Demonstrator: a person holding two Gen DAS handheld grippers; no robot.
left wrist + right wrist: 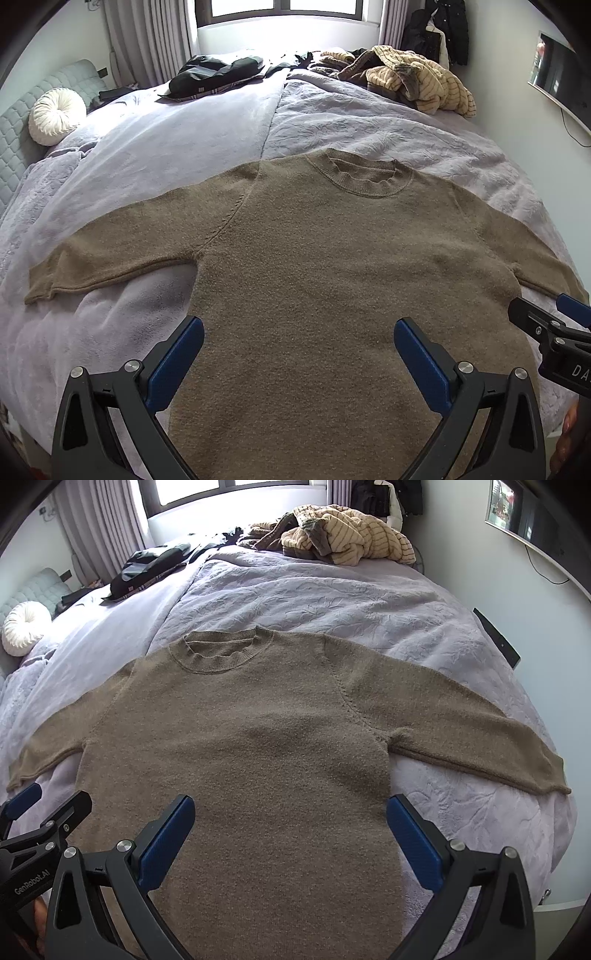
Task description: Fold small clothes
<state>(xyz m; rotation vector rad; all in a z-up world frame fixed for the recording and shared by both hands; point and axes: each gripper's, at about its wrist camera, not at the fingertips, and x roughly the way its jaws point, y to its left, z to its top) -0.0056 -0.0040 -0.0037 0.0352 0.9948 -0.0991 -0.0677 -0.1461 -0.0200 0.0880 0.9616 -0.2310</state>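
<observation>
Left wrist view takes in the bed (332,122) first, a wide lilac quilt that carries everything else; on its near half the brown sweater (332,266) lies face up and flat, neck away from the cameras, hem toward them, both sleeves stretched out sideways; no part of it is turned over on itself, so by my reading the folding proper has not begun and only the spreading-out is done. At the far edge of the bed sits a heap of striped clothes (410,77), apparently waiting its turn, and beside it a dark garment (218,74); whether that one is already folded I cannot tell. A round white cushion (55,116) rests by the headboard at the far left.

The left sleeve (110,258) and right sleeve (461,731) look like the first things to bring in across the chest, then the body doubled from hem to neck; all of that is left. The left gripper (299,354) hangs over the lower body of the sweater with its jaws spread wide and nothing between them; the right gripper (291,830) does the same just beside it, equally released, touching no cloth that I can see.
</observation>
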